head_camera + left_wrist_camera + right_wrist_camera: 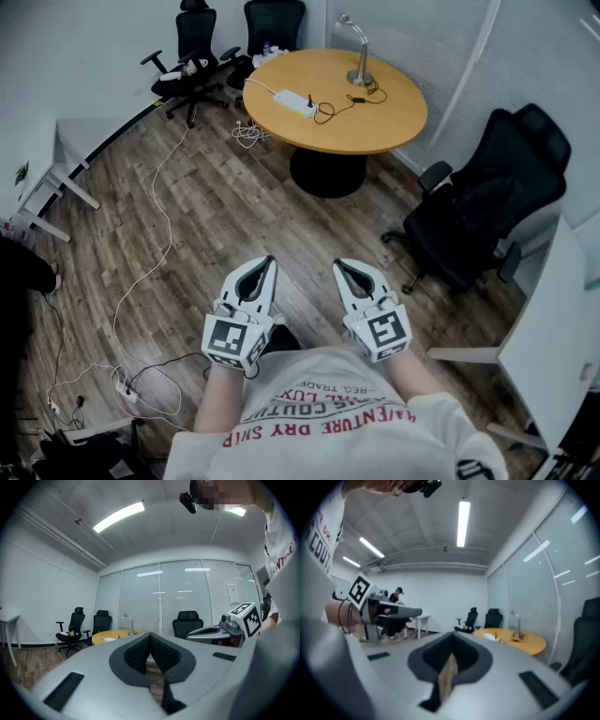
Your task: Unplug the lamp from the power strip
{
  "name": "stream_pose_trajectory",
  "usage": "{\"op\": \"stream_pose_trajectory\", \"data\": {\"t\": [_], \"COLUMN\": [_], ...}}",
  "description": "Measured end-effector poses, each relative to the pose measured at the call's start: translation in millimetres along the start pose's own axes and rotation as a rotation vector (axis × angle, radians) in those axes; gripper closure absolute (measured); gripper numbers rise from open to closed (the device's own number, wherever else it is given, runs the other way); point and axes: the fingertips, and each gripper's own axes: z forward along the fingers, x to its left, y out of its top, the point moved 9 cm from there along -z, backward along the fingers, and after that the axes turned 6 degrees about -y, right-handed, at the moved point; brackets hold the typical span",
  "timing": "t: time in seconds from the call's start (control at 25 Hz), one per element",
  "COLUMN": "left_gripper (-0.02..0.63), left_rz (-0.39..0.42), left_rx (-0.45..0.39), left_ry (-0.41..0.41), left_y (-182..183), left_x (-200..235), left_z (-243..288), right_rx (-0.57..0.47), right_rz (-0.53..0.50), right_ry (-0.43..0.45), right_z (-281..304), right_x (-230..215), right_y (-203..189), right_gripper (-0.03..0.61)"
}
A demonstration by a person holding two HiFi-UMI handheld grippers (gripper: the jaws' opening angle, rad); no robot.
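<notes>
Lamp [359, 52] and power strip [294, 103] sit far ahead of left gripper [268, 262] and right gripper [340, 266], jaws closed.

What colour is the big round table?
The table is light yellowish wood with a black base; best in the head view.

An office: round meeting table [375, 117], swivel chairs [487, 202], glass partition [159, 597].
</notes>
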Motion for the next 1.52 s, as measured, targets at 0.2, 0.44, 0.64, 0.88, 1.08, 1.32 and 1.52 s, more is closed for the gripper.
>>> {"op": "stream_pose_trajectory", "data": {"t": [0.2,0.44,0.64,0.88,1.08,1.32,1.52], "left_gripper": [0.584,0.584,0.584,0.584,0.584,0.584,0.584], "left_rz": [-0.005,-0.023,-0.047,-0.054,-0.045,-0.063,-0.105], "left_rx": [0.003,0.019,0.028,0.032,0.032,0.048,0.069], "left_ry": [-0.004,-0.016,-0.022,-0.050,-0.069,-0.074,-0.063], "left_y": [1.6,-3.3,-11.9,-22.5,-17.2,-21.5,-33.9], "left_x": [5.2,11.9,35.2,91.0,154.6,212.8,240.6], "left_z": [3.4,11.0,21.6,39.9,49.4,56.0,63.4], "right_rx": [0.012,0.031,0.048,0.080,0.092,0.131,0.189], "right_rz": [-0.007,0.027,0.042,0.057,0.055,0.082,0.084], "right_ry": [0.005,-0.021,-0.034,-0.062,-0.113,-0.122,-0.096], "right_z": [4.9,11.9,34.3,90.4,146.4,199.2,230.3], "right_x": [1.7,-1.9,-5.4,-2.8,4.6,18.1,18.7], "right_y": [0.9,-4.0,-10.3,-15.8,-3.4,-3.0,-10.6], "right_gripper": [0.551,0.551,0.551,0.549,0.549,0.549,0.549]}}
